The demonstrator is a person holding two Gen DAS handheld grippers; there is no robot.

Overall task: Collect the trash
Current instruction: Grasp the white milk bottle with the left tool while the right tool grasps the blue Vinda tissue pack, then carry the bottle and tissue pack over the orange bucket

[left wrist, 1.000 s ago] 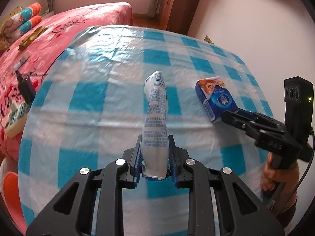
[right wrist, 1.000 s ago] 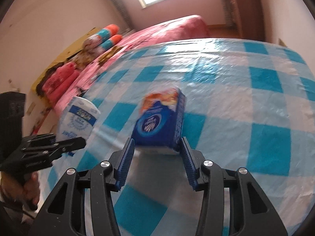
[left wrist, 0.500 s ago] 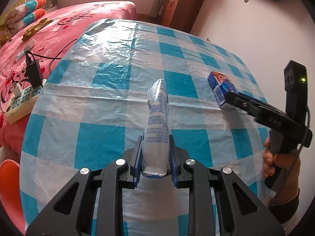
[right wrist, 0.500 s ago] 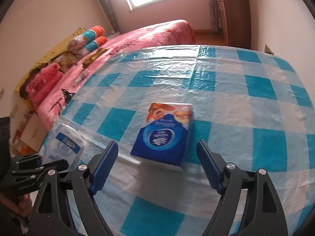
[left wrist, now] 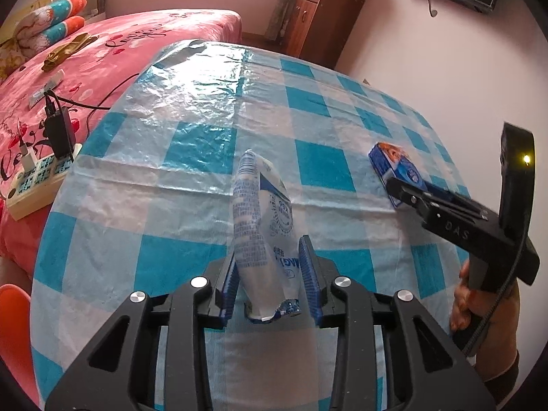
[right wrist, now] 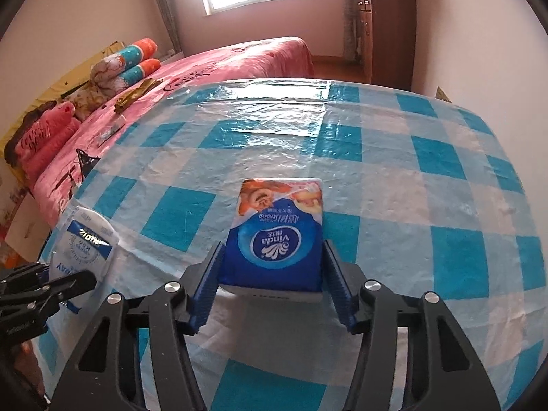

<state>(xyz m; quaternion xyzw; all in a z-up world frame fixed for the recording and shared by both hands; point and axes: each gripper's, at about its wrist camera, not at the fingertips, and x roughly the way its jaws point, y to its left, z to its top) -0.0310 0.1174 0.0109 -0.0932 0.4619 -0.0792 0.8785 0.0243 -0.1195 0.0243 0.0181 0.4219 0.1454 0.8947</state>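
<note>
My left gripper (left wrist: 270, 274) holds a white and blue plastic pouch (left wrist: 263, 226) upright above the checked tablecloth; its jaws have widened and only loosely flank the pouch. The pouch also shows in the right wrist view (right wrist: 85, 239). My right gripper (right wrist: 272, 281) has closed in around a blue tissue pack (right wrist: 277, 236) that lies on the table; both fingers touch its sides. The pack also shows in the left wrist view (left wrist: 394, 164), with the right gripper (left wrist: 404, 195) at its near end.
The table with blue and white checked plastic cover (right wrist: 411, 205) stands next to a pink bed (left wrist: 102, 54). A power strip with a charger (left wrist: 37, 167) lies on the bed edge. A wooden cabinet (right wrist: 387, 27) stands at the far wall. An orange chair (left wrist: 13, 325) is at the lower left.
The right gripper opened wide, then closed in on the tissue pack. The left gripper rose with the pouch and its jaws widened; the pouch now tilts between them.
</note>
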